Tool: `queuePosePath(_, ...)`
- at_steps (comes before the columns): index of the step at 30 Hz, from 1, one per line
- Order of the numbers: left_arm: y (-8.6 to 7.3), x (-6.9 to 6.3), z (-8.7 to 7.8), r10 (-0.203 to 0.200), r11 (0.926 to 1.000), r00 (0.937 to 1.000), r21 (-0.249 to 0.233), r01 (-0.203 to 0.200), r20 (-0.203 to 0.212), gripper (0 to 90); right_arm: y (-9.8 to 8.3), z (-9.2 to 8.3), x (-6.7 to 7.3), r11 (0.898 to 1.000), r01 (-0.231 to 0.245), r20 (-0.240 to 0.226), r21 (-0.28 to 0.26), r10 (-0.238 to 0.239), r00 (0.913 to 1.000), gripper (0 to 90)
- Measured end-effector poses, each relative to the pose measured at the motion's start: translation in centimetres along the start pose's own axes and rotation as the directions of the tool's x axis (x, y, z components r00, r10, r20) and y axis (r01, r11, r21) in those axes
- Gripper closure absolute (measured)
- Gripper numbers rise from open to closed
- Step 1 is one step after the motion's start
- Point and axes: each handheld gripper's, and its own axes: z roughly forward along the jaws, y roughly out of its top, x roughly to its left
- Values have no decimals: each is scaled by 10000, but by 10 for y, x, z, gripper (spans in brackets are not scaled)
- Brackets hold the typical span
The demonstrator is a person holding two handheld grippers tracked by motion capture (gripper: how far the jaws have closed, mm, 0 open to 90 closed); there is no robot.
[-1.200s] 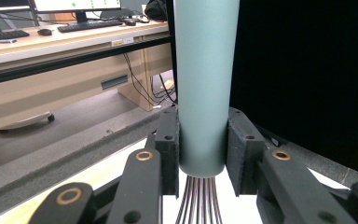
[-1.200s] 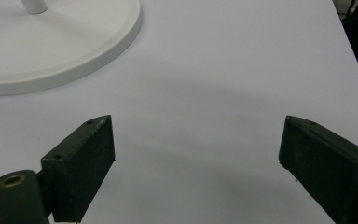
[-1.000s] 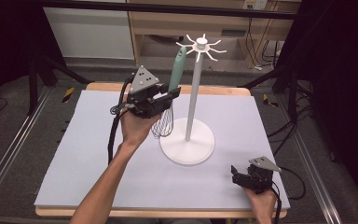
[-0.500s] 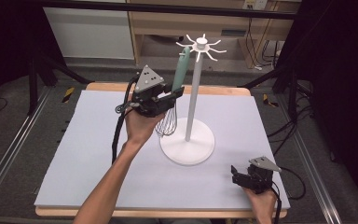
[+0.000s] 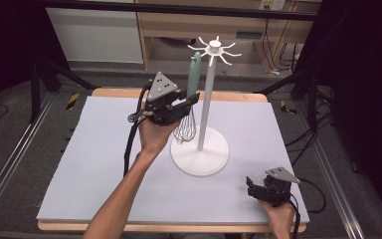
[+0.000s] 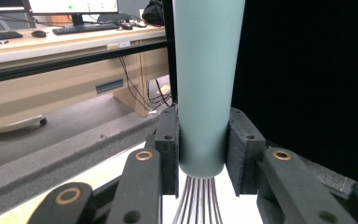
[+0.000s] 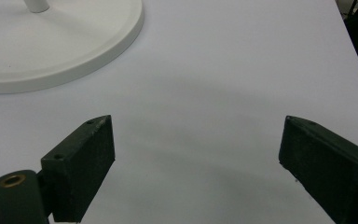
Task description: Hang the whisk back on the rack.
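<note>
A whisk with a pale green handle (image 5: 194, 74) and a wire head (image 5: 185, 130) stands upright just left of the white hook stand's pole (image 5: 207, 102). My left gripper (image 5: 189, 102) is shut on the handle's lower end, and in the left gripper view both pads press the handle (image 6: 206, 93) with the wires (image 6: 196, 203) below. The handle's tip reaches almost as high as the stand's ring of hooks (image 5: 214, 49). My right gripper (image 5: 252, 185) rests open near the table's front right corner, nothing between its jaws (image 7: 196, 158).
The stand's round white base (image 5: 200, 152) sits mid-table on the light grey mat (image 5: 89, 149); its rim (image 7: 74, 65) lies ahead of the right gripper. A cable (image 5: 129, 144) hangs from the left gripper. Shelving and cables stand behind the table.
The left hand has lifted the whisk slightly, so the handle's tip is nearer the hooks. The right gripper has not moved.
</note>
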Motion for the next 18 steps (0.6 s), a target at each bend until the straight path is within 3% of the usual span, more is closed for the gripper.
queuePosePath(18,-3,0,2,101,9998,9999,-198,-103,-116,658,0,0,1,10000,25,-9,20,-25,10000,110)
